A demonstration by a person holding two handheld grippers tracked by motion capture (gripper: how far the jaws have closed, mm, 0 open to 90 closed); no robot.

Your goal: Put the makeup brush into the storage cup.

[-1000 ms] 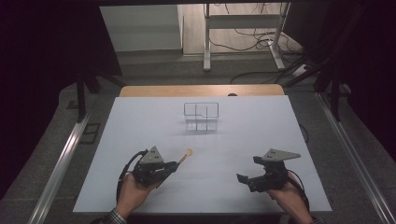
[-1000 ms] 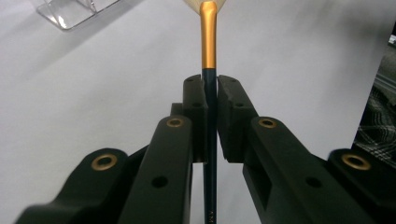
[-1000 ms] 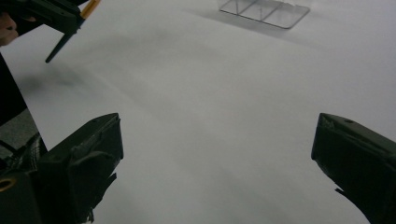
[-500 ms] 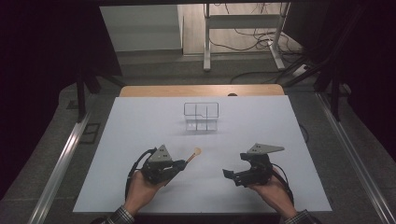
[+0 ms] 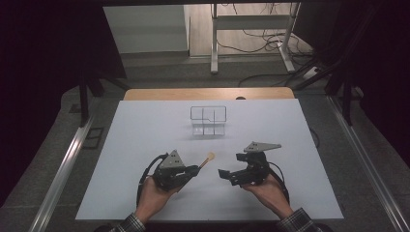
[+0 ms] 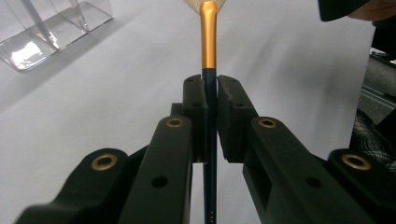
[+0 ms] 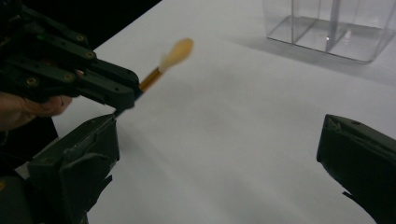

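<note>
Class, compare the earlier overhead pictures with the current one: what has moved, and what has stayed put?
The right gripper, jaws open, moved left toward the left gripper, which edged right, still shut on the gold-and-dark-handled makeup brush. The clear plastic divided organizer on the white table stayed put.

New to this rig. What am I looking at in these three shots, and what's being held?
No robot arm: a person holds hand tools with two-jaw tongs, one per hand. The high view looks down from above the person's side of the table. The other two views come from cameras riding on each tool, looking along its black jaws. The left tongs are shut on a thin brush with a gold collar and pale tip. The right tongs are open and empty, facing the brush. A clear divided box stands farther back.
</note>
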